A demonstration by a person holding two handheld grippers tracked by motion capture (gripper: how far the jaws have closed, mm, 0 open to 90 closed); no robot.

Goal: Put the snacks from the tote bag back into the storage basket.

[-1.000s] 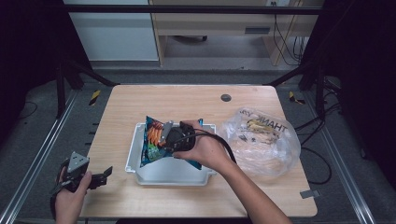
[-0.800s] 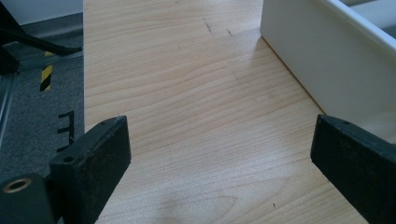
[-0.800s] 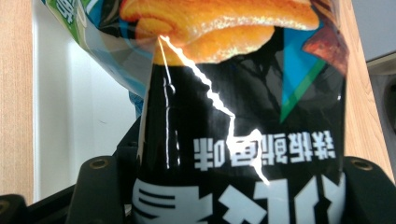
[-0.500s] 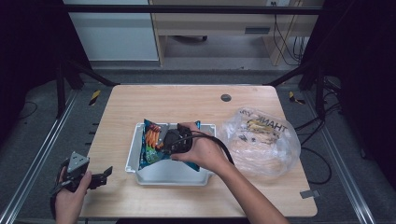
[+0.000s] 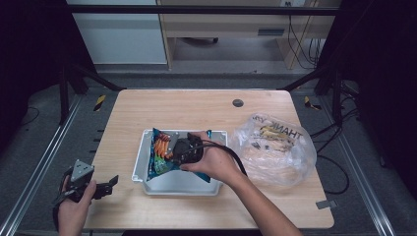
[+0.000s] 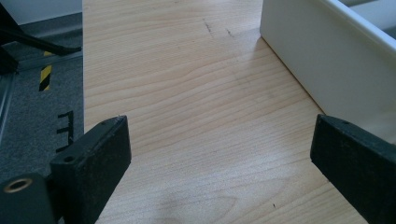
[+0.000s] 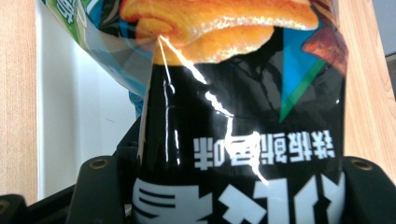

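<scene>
Snack bag, blue with orange food printed on it, lies tilted in the white tray at the middle of the wooden table. Its upper corner rests near the tray's far left rim. The right gripper is over the tray with its jaws closed on the bag; in the right gripper view the glossy black and blue wrapper stands between the two black jaws and hides their tips. The left gripper sits low at the table's near left edge, well apart from the bag, with its jaws spread wide and nothing between them; in the left gripper view they frame bare wood, and the tray's white outer wall is just beyond the one on the right. A crumpled clear plastic bag lies on the table right of the tray.
</scene>
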